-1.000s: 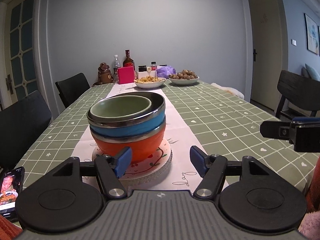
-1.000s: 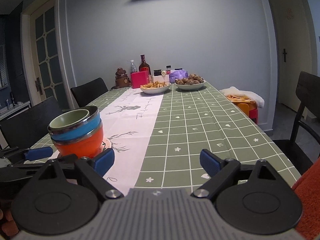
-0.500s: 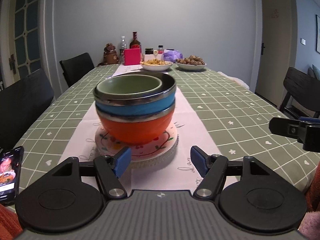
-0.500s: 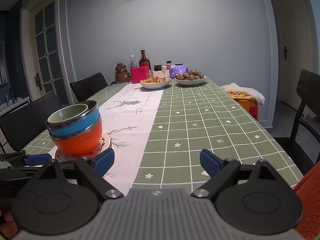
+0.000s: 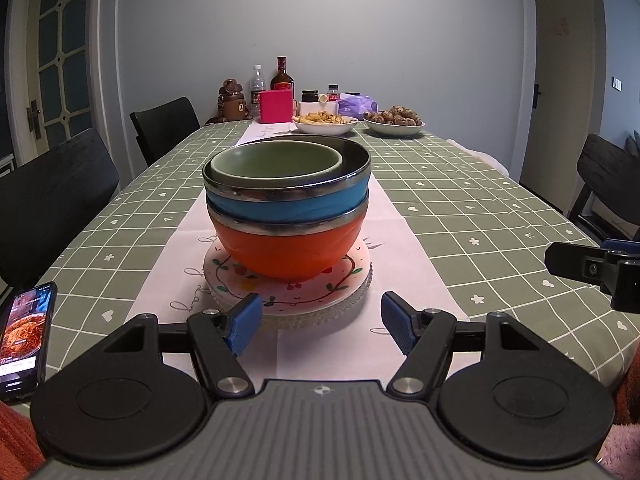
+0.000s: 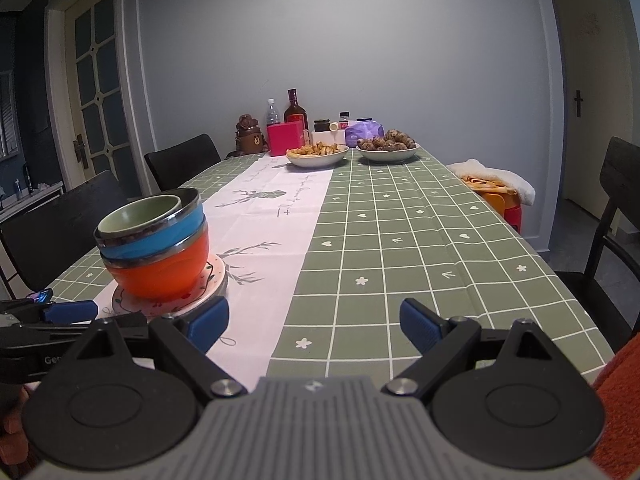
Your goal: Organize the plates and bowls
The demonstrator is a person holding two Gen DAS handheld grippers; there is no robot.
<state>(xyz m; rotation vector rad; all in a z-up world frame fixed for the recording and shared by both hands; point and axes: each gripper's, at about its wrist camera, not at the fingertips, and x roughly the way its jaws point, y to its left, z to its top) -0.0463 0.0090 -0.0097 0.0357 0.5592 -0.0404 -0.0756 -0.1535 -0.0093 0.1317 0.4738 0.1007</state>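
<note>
The desk (image 5: 460,200) fills mid-frame; at its centre the patterned plate (image 5: 288,292) carries the nested orange bowl (image 5: 288,248), blue bowl (image 5: 288,206) and green bowl (image 5: 276,164); left hand-held gripper (image 5: 322,322) and right hand-held gripper (image 6: 314,320) both spread, empty

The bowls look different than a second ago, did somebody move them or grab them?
Nobody grabbed them. The left claw tipped and shifted a little, so the stack sits higher and more centred in its view. The green bowl is still inside the blue bowl, inside the orange bowl, on the flowered plate. Both the left and the right claw stayed open and empty.
</note>
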